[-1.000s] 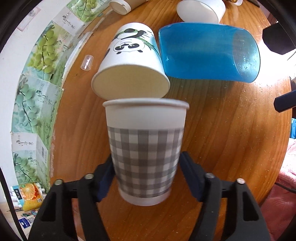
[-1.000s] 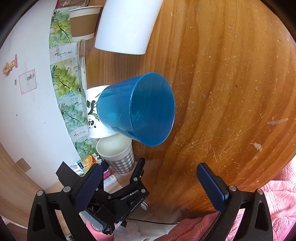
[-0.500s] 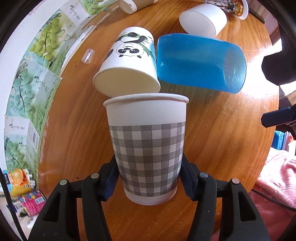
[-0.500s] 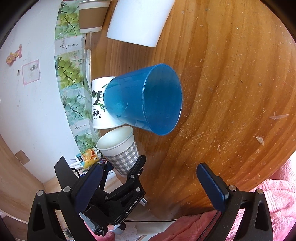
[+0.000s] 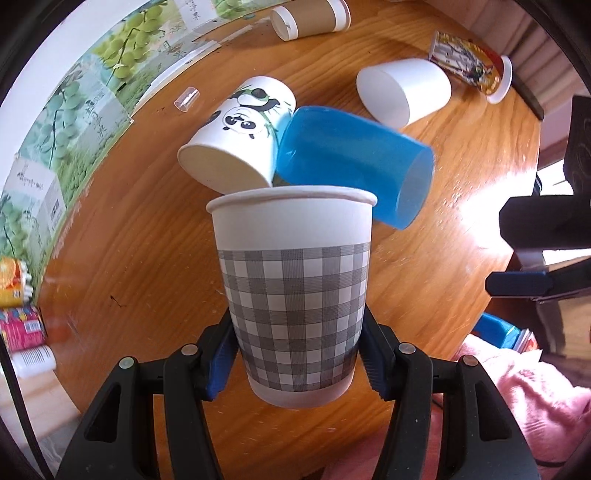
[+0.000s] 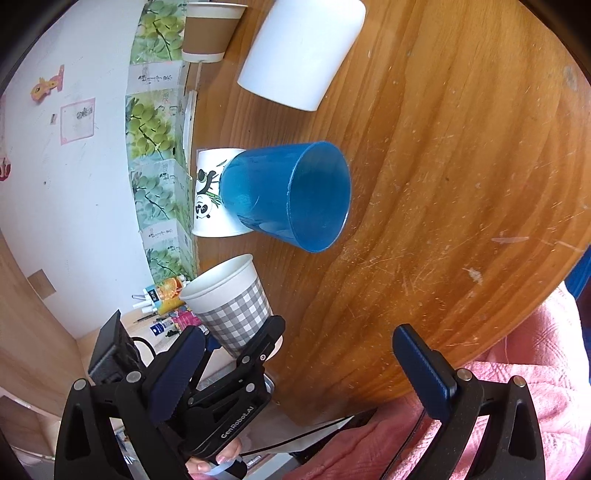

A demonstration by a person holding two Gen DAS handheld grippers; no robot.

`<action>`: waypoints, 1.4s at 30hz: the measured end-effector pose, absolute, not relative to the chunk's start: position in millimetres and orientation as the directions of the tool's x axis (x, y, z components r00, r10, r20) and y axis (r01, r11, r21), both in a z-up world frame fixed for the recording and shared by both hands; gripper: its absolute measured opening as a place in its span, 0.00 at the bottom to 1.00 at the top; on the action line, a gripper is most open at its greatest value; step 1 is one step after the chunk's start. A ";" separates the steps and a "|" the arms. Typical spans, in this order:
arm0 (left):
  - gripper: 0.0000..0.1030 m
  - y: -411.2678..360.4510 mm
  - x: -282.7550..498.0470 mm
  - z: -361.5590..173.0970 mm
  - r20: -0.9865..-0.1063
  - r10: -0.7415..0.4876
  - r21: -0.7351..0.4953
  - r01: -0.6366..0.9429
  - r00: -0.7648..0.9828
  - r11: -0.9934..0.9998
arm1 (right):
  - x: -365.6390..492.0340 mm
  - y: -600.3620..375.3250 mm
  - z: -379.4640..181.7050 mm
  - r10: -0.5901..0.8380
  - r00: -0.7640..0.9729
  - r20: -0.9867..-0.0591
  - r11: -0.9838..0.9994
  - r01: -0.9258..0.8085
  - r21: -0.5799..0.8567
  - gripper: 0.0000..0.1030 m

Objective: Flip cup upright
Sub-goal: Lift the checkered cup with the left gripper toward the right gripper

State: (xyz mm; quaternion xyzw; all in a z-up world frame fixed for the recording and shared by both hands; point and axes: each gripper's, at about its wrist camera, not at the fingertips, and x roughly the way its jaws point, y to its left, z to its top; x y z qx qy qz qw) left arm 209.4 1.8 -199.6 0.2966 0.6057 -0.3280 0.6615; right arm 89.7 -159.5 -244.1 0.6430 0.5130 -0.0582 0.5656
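My left gripper (image 5: 295,354) is shut on a grey-checked paper cup (image 5: 293,288) and holds it upright, mouth up, above the wooden table (image 5: 147,236). The same cup (image 6: 231,299) shows in the right wrist view near the table's left edge, held by the left gripper (image 6: 236,354). My right gripper (image 6: 303,362) is open and empty near the table's front edge. A blue plastic cup (image 5: 354,162) lies on its side beyond the checked cup, and its mouth faces the right gripper (image 6: 291,195).
A panda paper cup (image 5: 240,133) lies on its side against the blue cup. A white cup (image 5: 404,92), a brown cup (image 5: 310,16) and a printed cup (image 5: 472,62) lie further back. Green grape cartons (image 5: 55,140) line the left edge. Pink cloth (image 6: 517,369) lies at the front.
My left gripper has drawn back and tilted with the checked cup, which now stands upright. The right gripper has backed away a little from the blue cup.
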 end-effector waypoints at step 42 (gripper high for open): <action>0.61 -112.2 118.7 -249.6 -0.921 -0.379 -0.388 0.327 -0.096 0.862 | 54.9 -302.6 -252.1 0.631 0.190 -0.752 0.496 0.647 0.580 0.99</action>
